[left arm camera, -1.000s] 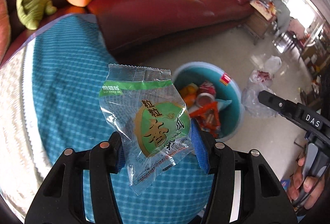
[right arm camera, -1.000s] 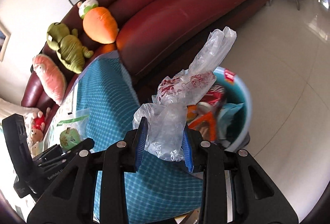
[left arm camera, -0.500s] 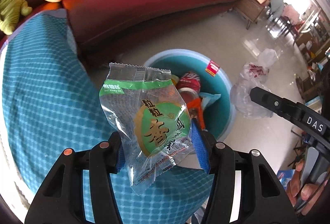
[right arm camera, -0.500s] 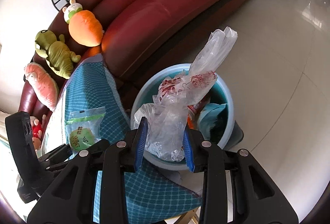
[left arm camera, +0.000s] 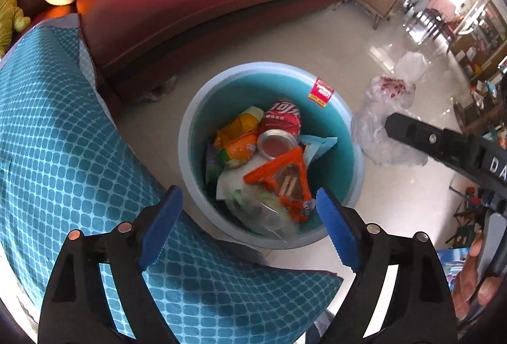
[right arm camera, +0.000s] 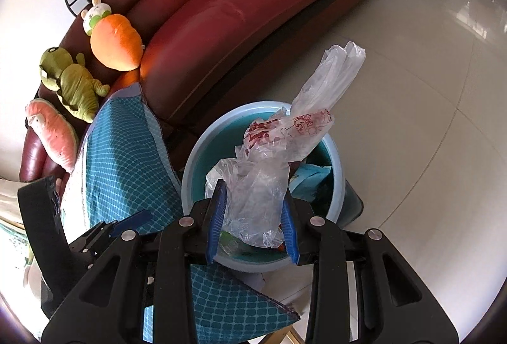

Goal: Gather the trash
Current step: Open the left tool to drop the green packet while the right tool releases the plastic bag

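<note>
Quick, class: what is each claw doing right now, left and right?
Left claw: jaws opening, nothing between them, above the bin.
Right claw: closed on a crumpled plastic bag.

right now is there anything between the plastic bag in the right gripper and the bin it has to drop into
Nothing visible blocks it. The right gripper is shut on the clear plastic bag, which hangs right over the open blue bin. The bin has no lid, only trash piled inside. The left gripper, jaws opening and empty, sits off to the side.
</note>
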{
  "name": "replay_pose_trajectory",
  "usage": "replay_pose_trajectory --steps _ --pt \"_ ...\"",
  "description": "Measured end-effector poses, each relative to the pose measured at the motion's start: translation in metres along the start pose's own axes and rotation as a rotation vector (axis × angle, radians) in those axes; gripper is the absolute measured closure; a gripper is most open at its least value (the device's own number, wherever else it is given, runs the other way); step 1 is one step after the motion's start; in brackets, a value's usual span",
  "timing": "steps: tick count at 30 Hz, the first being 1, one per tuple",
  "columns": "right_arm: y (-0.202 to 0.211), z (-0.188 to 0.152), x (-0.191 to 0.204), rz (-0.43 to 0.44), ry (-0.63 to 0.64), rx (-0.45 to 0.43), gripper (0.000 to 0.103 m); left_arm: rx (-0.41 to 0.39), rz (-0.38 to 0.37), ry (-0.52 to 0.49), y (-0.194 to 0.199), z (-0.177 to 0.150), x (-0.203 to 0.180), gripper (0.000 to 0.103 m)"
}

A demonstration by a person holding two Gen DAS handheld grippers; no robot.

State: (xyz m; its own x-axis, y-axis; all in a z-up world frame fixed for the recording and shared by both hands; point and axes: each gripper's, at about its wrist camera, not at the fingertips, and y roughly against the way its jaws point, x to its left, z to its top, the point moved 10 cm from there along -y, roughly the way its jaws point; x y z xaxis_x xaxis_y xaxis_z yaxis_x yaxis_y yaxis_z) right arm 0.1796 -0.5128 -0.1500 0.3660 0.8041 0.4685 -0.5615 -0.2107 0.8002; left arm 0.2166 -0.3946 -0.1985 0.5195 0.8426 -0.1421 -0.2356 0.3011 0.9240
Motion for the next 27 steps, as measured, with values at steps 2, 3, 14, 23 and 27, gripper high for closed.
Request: replay_pose_trajectory --steps 2,3,14,23,27 --pt "-0.002 0.001 0.002 0.003 0.003 0.001 0.071 0.004 0.002 0.005 0.002 -0.004 0.005 0.016" --pt "-0.002 0.001 0.002 0.004 0.004 0.002 0.071 0.005 0.003 0.009 0.002 -0.006 0.006 0.016" --pt "-0.008 0.0 0.017 0.003 0.031 0.023 0.071 -0.013 0.016 0.046 0.019 -0.011 0.019 0.015" --pt "-0.014 -0.003 0.027 -0.001 0.05 0.038 0.07 -0.027 0.02 0.059 0.025 -0.013 0.027 0.015" --pt "-0.02 -0.005 0.034 0.001 0.072 0.059 0.06 -0.028 0.021 0.073 0.027 -0.015 0.033 0.015"
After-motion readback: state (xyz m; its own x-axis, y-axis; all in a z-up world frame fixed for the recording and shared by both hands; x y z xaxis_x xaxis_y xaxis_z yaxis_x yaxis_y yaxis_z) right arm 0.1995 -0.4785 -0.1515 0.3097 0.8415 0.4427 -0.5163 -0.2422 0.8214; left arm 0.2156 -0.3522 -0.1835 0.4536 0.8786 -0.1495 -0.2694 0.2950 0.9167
